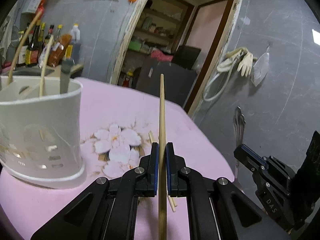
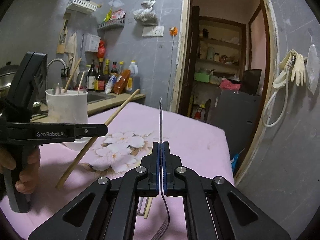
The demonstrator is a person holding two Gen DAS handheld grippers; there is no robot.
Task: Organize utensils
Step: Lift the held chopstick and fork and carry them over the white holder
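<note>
Your left gripper was clamped narrow on a chopstick, held mid-shaft so its tip pointed up, probably to drop it into the white holder just to its left on the pink table. Your right gripper was pinched fully on a fork by its handle, tines trailing back. One more chopstick lay on the table beneath.
</note>
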